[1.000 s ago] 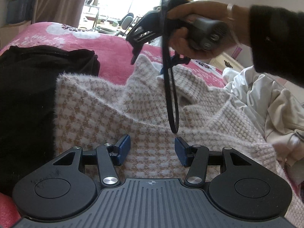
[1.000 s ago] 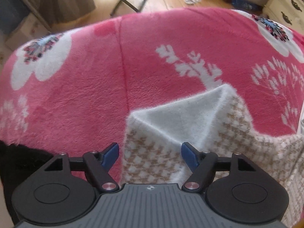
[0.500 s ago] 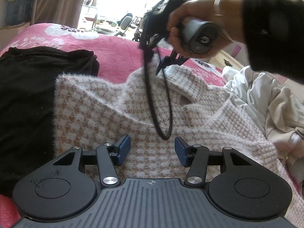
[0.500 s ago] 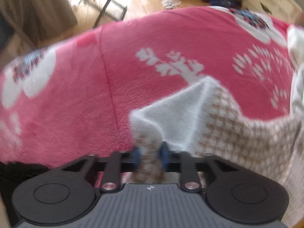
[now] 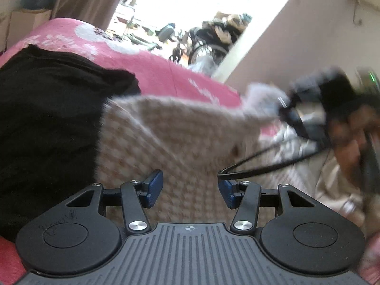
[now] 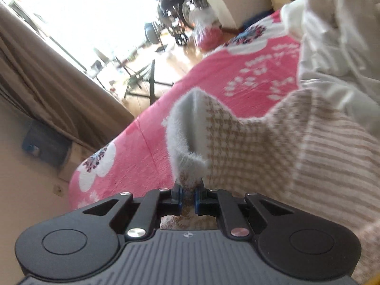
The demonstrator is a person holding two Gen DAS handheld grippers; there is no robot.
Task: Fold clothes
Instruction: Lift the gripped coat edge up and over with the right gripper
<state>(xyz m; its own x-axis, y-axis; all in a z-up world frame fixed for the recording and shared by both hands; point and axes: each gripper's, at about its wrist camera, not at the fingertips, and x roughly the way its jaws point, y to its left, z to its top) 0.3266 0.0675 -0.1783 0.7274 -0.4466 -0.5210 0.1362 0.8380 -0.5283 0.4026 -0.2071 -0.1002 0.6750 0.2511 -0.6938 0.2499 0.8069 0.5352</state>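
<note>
left wrist view: my left gripper [image 5: 190, 189] sits low in the frame, its blue pads [image 5: 154, 186] spread apart with nothing pinched between them. the fuzzy beige-and-white houndstooth sweater [image 5: 166, 142] lies straight ahead at twelve o'clock, spread over the pink floral blanket [image 5: 154, 68], and runs under the gap between my pads. at nine o'clock a black garment [image 5: 47, 118] lies just beside the sweater, touching its left edge. at two o'clock my right gripper [image 5: 283, 105], blurred, has a corner of the sweater lifted off the blanket; the hand [image 5: 351, 140] that carries it is at three o'clock. a thin black cord [image 5: 261, 163] loops from it toward my right pad. pale crumpled clothes [image 5: 332, 180] lie at four o'clock.

right wrist view: my right gripper [image 6: 188, 196] has just been closing, and its jaws are pressed together on a fuzzy white-edged corner of the sweater [image 6: 237, 147], which rises from the pads to twelve o'clock and drapes away to three o'clock. the pink blanket [image 6: 147, 147] lies beyond it from nine to one o'clock. a white garment [image 6: 332, 35] sits at two o'clock. a brown curtain [image 6: 47, 90] hangs at ten o'clock.
</note>
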